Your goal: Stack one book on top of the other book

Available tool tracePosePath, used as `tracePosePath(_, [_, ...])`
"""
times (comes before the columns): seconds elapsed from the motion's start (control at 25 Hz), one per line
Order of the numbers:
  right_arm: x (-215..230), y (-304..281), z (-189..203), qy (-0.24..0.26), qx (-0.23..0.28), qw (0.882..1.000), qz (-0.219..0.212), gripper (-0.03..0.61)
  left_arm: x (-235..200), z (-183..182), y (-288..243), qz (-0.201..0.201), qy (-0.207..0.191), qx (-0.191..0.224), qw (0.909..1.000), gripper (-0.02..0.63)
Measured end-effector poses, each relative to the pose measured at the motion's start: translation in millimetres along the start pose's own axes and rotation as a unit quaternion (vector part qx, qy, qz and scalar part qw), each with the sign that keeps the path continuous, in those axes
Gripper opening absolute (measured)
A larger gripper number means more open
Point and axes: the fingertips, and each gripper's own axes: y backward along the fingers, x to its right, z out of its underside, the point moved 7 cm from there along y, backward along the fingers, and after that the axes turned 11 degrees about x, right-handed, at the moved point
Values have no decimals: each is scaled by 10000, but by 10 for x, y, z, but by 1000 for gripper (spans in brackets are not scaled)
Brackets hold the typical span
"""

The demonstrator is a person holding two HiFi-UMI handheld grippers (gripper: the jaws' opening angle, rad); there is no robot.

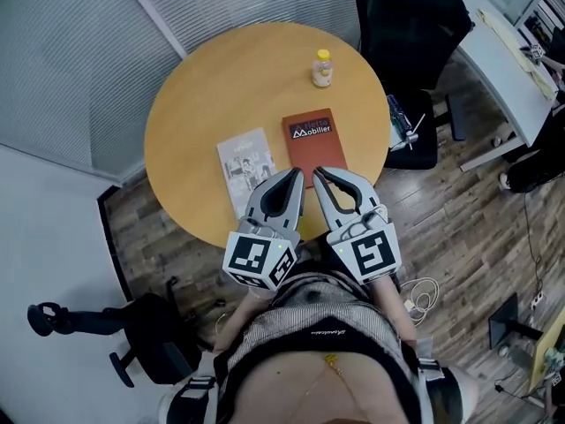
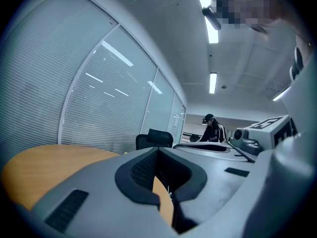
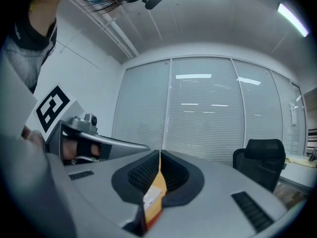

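Red book (image 1: 315,144) lies lengthwise dead ahead of your right gripper (image 1: 321,175), white book (image 1: 247,166) just left of your left gripper (image 1: 294,177); both jaws pressed together, empty.

Tbl (image 1: 203,104): red book (image 1: 309,140), white book (image 1: 245,164), bottle (image 1: 323,67).

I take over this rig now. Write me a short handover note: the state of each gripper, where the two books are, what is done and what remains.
Left gripper: fingers shut, holding nothing, by the near end of the white book.
Right gripper: fingers shut, holding nothing, by the near end of the red-brown book.
Books: both lie flat, side by side on the round table; a small bottle stands beyond them.
Done: nothing yet; the books are not stacked.
Left: grasp one book and lay it on the other.
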Motion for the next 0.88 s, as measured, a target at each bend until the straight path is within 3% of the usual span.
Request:
tracePosePath(0.4, [584,-281,53,-77,147,9990,-408,25,-23,28,-605,-287,8,69,9996,21])
tracePosePath(0.88, [1096,-473,211,0,108,9967,-804,25,-77,107,-1035,-770,-346,-3,9964,21])
